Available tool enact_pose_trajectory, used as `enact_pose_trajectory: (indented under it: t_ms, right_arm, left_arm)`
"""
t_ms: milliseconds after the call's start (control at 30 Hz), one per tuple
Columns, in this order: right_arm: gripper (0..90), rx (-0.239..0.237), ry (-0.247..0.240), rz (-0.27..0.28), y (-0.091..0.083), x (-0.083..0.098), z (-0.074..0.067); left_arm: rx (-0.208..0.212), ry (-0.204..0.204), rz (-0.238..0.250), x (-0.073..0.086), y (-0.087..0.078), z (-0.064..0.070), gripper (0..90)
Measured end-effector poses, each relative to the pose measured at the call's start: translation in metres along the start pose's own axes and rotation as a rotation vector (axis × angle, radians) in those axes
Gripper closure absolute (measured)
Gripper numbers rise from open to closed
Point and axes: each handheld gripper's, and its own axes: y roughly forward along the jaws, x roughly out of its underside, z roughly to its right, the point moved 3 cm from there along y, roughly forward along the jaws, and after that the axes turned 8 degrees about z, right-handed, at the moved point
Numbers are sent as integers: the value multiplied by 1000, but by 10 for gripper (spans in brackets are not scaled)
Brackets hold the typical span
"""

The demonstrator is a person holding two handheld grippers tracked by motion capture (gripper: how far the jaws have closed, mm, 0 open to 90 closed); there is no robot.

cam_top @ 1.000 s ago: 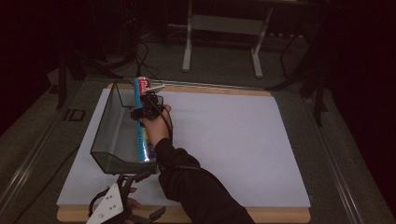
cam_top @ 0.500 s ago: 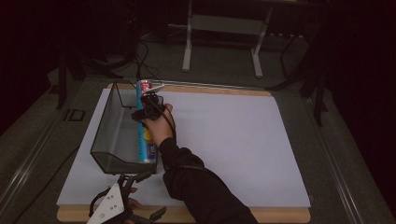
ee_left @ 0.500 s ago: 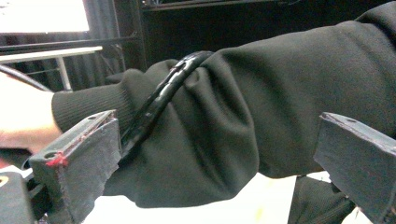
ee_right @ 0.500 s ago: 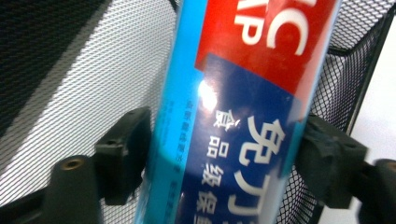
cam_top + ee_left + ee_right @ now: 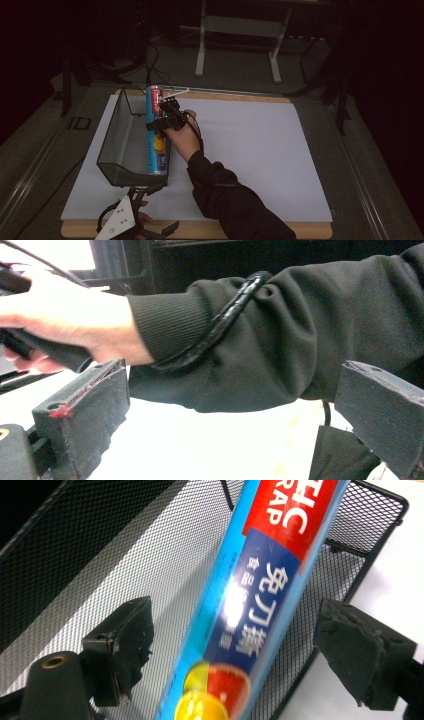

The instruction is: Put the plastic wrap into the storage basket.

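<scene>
While right tongs (image 5: 230, 645) straddle the wrap box (image 5: 260, 595), left tongs (image 5: 235, 420) frame a sleeve (image 5: 280, 335).

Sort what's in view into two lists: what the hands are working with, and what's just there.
In use:
- plastic wrap box, leaning in the basket
- black mesh basket
- right gripper, jaws open either side of the box

Just there:
- left gripper, open, at the near table edge
- white sheet
- metal stand beyond the table

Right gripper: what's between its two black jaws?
The right gripper has the long blue box of plastic wrap between its open jaws, with the mesh basket behind, in the right gripper view.
</scene>
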Motion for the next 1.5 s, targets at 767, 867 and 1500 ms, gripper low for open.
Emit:
enact_pose_trajectory:
  t_ms: [767,867,1500]
  right_arm:
    - [164,-22,-142,54,-68,29,16]
    - [163,-22,-152,58,-76,36,21]
    - [140,-30,-184,73,-119,88,50]
  left_arm:
    - [3,5,-24,3,4,0,21]
    - [2,5,-25,3,5,0,21]
    - [1,8,-36,4,7,0,21]
